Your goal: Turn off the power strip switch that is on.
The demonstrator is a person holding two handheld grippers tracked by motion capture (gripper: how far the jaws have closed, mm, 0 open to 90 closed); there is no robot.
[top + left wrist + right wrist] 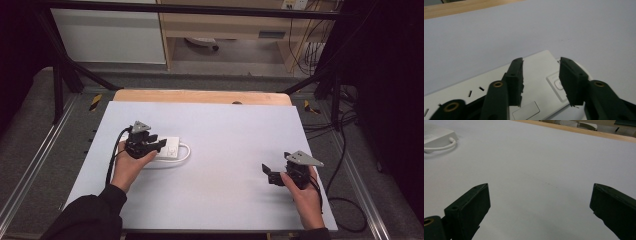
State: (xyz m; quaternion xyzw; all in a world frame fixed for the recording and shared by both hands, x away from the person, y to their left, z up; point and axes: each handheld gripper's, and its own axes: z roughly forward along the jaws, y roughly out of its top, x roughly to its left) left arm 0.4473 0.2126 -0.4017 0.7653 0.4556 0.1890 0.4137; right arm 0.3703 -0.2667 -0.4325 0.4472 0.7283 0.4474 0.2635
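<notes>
A white power strip (167, 148) lies flat on the pale worktop (225, 150), left of the middle, with its white cord (185, 151) looped at its right end. The left gripper (156, 144) is held just above the strip; in the left gripper view its fingers (515, 80) stand partly open over the switch end, with the rocker switch (559, 85) seen in the gap between them. No pad is seen pressing on the casing, so nothing is held by it. The right gripper (267, 172) is kept low over bare worktop near the right edge, well apart from the strip; in the right gripper view its fingers (469, 207) stand wide apart with nothing between them, and the strip is seen far off at the upper left (436, 136).

The step in hand is judged to be work at the strip's switch end by the left gripper, either a press of the switch or a release of the casing; which of the 2 cannot be told from these views. If the switch is the aim, the next move would call for 1 fingertip to be brought down squarely on the rocker, the strip being light enough to slide or tip under an off-centre push. If a lift is meant, the fingers would have to be spread wider than the casing and lowered around its sides before being closed. The right gripper could be brought across to steady the far end.
</notes>
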